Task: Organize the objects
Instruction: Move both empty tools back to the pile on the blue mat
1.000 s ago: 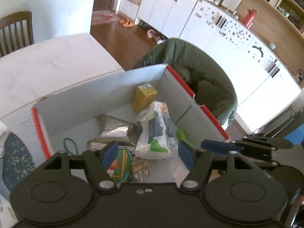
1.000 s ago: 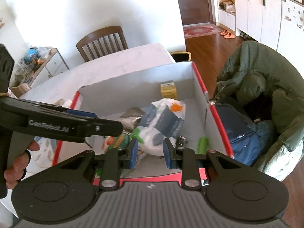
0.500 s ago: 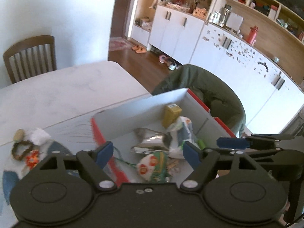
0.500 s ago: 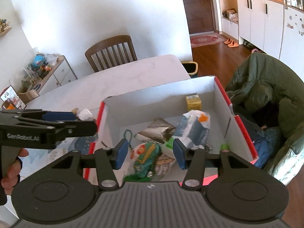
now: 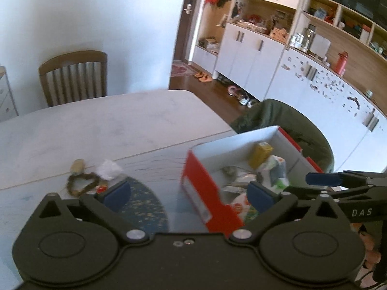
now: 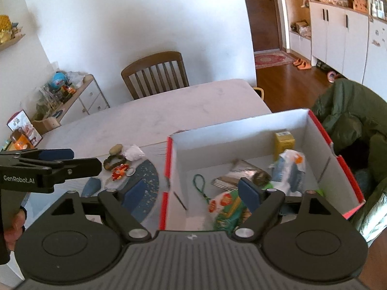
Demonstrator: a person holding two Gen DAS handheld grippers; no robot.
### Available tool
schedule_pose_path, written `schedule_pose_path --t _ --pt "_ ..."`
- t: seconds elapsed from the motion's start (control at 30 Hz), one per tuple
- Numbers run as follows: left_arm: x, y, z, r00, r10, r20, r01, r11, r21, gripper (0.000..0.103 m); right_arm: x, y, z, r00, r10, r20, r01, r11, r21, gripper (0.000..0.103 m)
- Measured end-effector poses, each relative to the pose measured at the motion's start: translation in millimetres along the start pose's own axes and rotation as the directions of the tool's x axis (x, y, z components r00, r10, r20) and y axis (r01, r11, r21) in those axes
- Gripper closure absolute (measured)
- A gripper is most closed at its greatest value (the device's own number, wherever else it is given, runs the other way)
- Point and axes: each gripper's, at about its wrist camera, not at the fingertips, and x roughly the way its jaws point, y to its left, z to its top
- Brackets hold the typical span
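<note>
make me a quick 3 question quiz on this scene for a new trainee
1. True or false: the yellow carton stands outside the red box.
2. Which items lie on the table to the left of the box? A) braided ring and orange keychain B) green cord and silver pouch C) a mug and a spoon
3. Fill in: both the left gripper and the right gripper are ____ and hold nothing.

Key
1. False; it stands inside, in the far right corner.
2. A; the cord and pouch are inside the box.
3. open
</note>
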Motion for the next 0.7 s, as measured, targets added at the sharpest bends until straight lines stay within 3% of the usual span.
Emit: schedule_pose_path --t 0.4,0.7 --pt "-1.5 85.8 -2.8 0.997 0.073 -0.006 -0.073 0.994 -0.081 0.0 30.4 76.9 10.0 0.997 0.027 0.079 -0.017 0.992 -0.123 0.017" --pt "25.8 142.9 1.6 0.994 0.105 -0.023 -0.106 0.99 -0.094 0.0 77.3 121.6 23.0 0.999 0.029 0.023 -0.023 0.978 -0.206 0.017"
